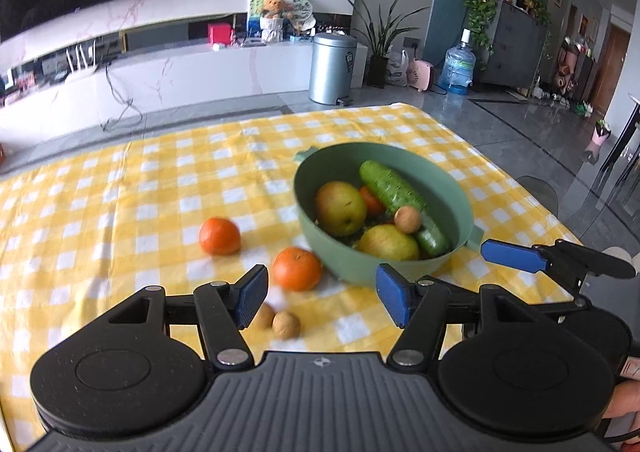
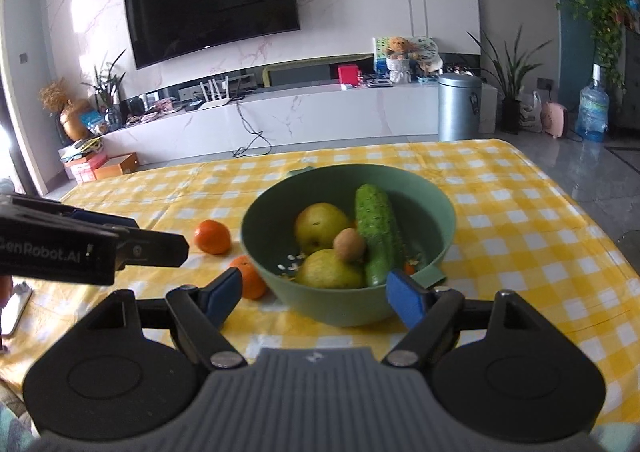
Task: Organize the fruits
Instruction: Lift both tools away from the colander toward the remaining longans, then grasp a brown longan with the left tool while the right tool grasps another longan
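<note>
A green bowl [image 1: 456, 188] [image 2: 424, 204] stands on the yellow checked tablecloth [image 1: 120, 192]. It holds two yellow-green pears [image 1: 340, 208], a cucumber [image 1: 400, 192] [image 2: 376, 236], a small brown fruit [image 1: 407, 218] [image 2: 349, 245] and an orange partly hidden. Two oranges [image 1: 219, 236] [image 1: 297, 268] lie on the cloth left of the bowl. Two small brown fruits [image 1: 286, 325] lie close to my left gripper [image 1: 322, 298], which is open and empty above them. My right gripper [image 2: 314, 294] is open and empty at the bowl's near rim.
The right gripper's blue fingers [image 1: 508, 255] show beside the bowl in the left wrist view. The table's right edge [image 1: 520, 180] drops to a grey floor. A white TV cabinet [image 2: 280, 116] and a metal bin [image 2: 459, 106] stand beyond the table.
</note>
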`<state>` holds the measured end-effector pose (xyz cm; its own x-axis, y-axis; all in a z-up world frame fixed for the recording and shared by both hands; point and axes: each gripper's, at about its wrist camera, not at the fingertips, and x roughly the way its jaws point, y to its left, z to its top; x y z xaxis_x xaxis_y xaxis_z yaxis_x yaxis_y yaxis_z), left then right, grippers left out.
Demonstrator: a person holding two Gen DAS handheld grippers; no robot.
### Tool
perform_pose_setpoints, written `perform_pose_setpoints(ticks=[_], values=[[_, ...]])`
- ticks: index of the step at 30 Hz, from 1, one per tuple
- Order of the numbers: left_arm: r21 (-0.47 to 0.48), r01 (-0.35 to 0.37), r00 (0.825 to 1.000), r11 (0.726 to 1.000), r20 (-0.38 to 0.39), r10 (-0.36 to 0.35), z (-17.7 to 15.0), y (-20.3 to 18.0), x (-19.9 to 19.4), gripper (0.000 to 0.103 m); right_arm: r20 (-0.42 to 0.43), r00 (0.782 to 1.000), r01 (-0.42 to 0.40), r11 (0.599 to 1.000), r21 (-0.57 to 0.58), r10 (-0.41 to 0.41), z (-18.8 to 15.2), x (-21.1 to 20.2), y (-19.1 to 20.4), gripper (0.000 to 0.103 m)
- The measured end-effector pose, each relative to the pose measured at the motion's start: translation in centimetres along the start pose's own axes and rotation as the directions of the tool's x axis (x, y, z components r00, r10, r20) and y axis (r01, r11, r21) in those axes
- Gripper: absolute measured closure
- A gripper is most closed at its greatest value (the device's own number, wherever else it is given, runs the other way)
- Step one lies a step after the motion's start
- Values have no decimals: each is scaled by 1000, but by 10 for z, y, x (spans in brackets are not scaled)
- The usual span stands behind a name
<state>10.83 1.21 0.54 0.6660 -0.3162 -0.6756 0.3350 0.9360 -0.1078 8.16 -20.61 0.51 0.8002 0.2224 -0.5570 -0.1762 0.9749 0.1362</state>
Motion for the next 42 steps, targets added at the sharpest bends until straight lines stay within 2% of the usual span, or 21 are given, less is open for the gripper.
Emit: perform_pose_setpoints(ticks=[8, 10, 13, 16, 20, 22, 29, 31, 35, 42], values=[[-59, 10, 1000, 998, 9, -10, -17, 26, 2, 31, -37, 999, -20, 997, -76, 18, -17, 9, 26, 28], [-66, 20, 1000, 998, 7, -19, -20, 30, 4, 31, -44, 999, -15, 994, -107, 10, -19, 11, 32, 34], [-73, 24, 1000, 997, 6, -24, -26, 35, 10, 31, -60, 998, -13, 992, -125, 6, -20, 17, 36, 37], [-80, 46, 999, 996, -9, -47, -33, 38, 18, 35, -86, 996, -15, 991, -131, 4, -21, 25, 38, 46], [-85, 52, 998, 995, -37, -56, -41, 40, 32, 39, -110, 994, -2, 996, -92, -8, -21, 34, 32, 48], [-101, 48, 997, 994, -52, -53, -43, 43, 38, 40, -133, 991, 2, 998, -60, -10, -21, 39, 28, 55], [-188, 57, 995, 980, -72, -71, -46, 51, 56, 44, -170, 985, -4, 999, -38, -3, -22, 53, 26, 59], [-201, 47, 995, 978, -76, -64, -47, 53, 61, 44, -177, 984, -11, 999, -47, 3, -22, 57, 29, 59], [-231, 53, 992, 971, -102, -79, -48, 54, 69, 52, -190, 982, -25, 998, -56, 14, -22, 63, 33, 59], [-259, 41, 990, 965, -121, -74, -50, 51, 80, 56, -215, 976, -28, 999, -47, 17, -24, 69, 32, 59]])
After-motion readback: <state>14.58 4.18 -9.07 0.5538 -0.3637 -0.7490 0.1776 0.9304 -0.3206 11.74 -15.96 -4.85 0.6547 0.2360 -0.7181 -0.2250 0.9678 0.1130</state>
